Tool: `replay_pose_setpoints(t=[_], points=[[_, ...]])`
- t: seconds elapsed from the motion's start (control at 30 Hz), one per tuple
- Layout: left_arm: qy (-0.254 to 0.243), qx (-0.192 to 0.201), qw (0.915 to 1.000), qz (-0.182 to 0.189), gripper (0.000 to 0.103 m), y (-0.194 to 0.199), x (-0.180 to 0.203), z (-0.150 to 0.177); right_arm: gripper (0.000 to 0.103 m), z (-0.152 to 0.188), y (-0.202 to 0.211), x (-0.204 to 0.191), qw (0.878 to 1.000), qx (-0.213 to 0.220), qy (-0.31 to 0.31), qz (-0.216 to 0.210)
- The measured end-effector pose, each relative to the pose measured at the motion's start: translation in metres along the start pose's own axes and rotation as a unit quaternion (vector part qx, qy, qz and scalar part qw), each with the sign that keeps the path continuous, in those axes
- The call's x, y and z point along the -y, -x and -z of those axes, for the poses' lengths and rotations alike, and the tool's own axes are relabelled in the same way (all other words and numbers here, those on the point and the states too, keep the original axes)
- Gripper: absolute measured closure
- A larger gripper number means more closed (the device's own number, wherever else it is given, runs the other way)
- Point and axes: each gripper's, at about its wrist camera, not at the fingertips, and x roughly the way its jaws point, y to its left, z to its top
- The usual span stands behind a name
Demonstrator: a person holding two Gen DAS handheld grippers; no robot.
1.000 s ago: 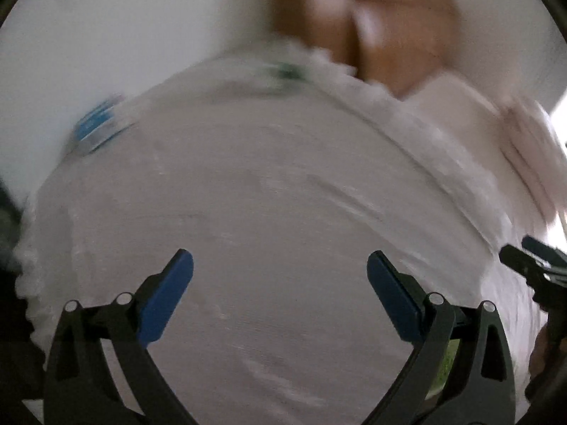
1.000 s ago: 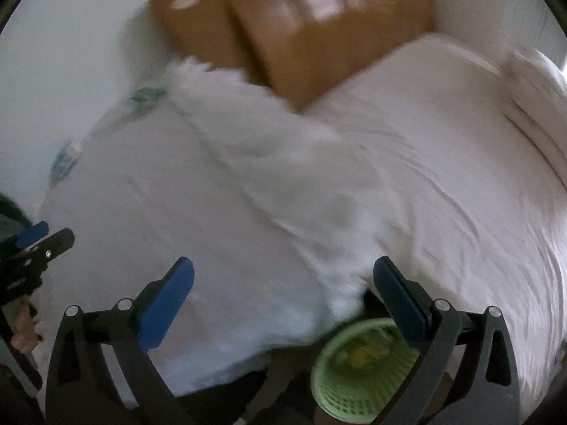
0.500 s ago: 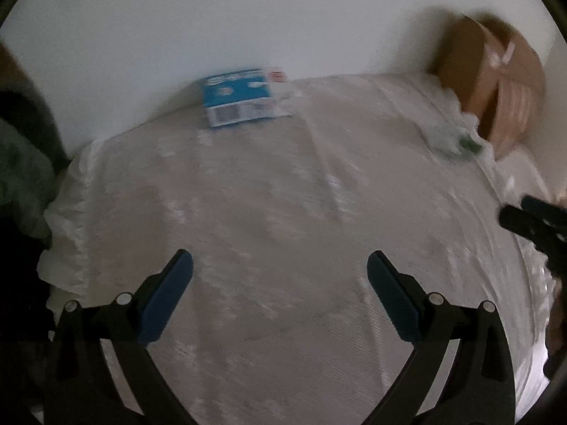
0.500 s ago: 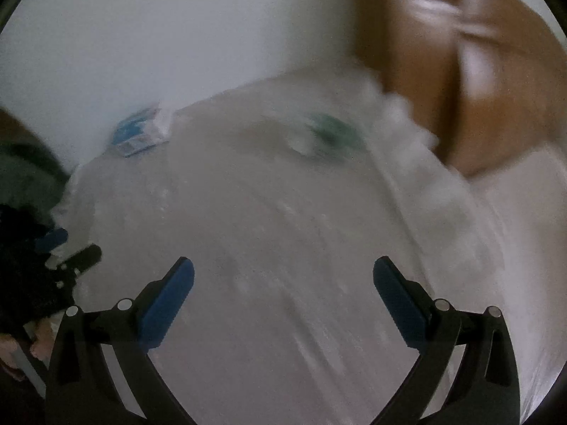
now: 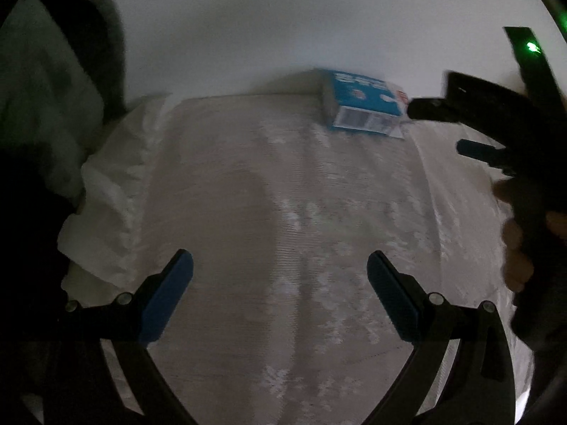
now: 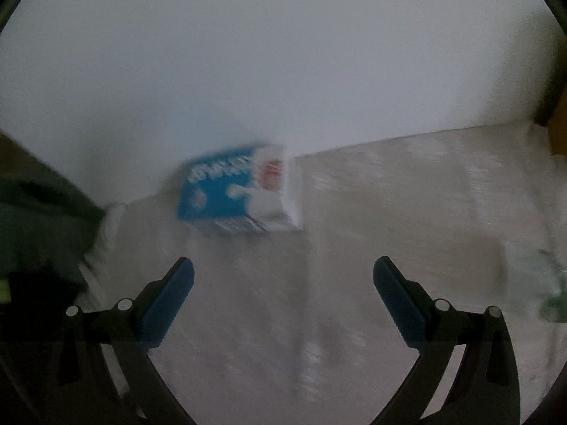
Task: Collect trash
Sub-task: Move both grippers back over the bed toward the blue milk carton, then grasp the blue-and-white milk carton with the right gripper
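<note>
The left gripper (image 5: 280, 276) hovers over the lace-covered tabletop (image 5: 248, 212) with its blue pads spread wide and nothing between them, well short of any trash. At the far edge of that cloth, against the white wall (image 5: 283, 17), lies the blue-and-white carton (image 5: 365, 106), the piece of trash nearest both tools. It rests on one broad face; in the left wrist view its long axis runs roughly along the wall, with the barcode side turned toward the camera and the white, red-marked end toward the right. Just right of it the right gripper (image 5: 439, 127) reaches in, its jaws parted and its upper finger almost at the carton's white end.

In the right wrist view the right gripper (image 6: 283, 283) is likewise wide open and empty, the carton (image 6: 237, 191) ahead and slightly left of centre, blurred. At the right edge a crumpled clear wrapper (image 6: 553, 294) sits on the cloth, apart from the carton.

The likely trouble: the carton sits hard against the wall, so a finger arriving at an angle may shove it along the wall or tip it instead of straddling it. The loose lace could snag on a fingertip and drag. An empty carton may also buckle if pinched across its broad faces.
</note>
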Motion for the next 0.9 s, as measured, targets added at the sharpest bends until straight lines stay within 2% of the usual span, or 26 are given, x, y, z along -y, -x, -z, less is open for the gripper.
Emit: replay_pose_setpoints(t=[0.17,0.3,0.57,0.77,0.9], points=[[0.018,0.000,0.9998,-0.003,0.009,-0.003,-0.014,-0.007,0.003,-0.016,-0.027,-0.029,1.000,0.001,-0.023,0.019],[0.039,-0.003,0.9992,0.006,0.009,-0.007,-0.021,-0.012,0.003,-0.027,-0.039,-0.053,0.998,0.001,0.003,0.063],[0.065,-0.009,0.9978,0.015,0.009,-0.012,-0.036,-0.009,0.002,-0.042,-0.069,-0.084,0.993,-0.011,0.029,0.112],[0.082,-0.016,0.9963,0.020,0.009,-0.018,-0.047,-0.006,0.002,-0.052,-0.080,-0.096,0.993,-0.015,0.032,0.108],[0.082,-0.017,0.9963,0.021,0.009,-0.017,-0.046,-0.004,0.002,-0.052,-0.074,-0.085,0.996,-0.030,0.027,0.081]])
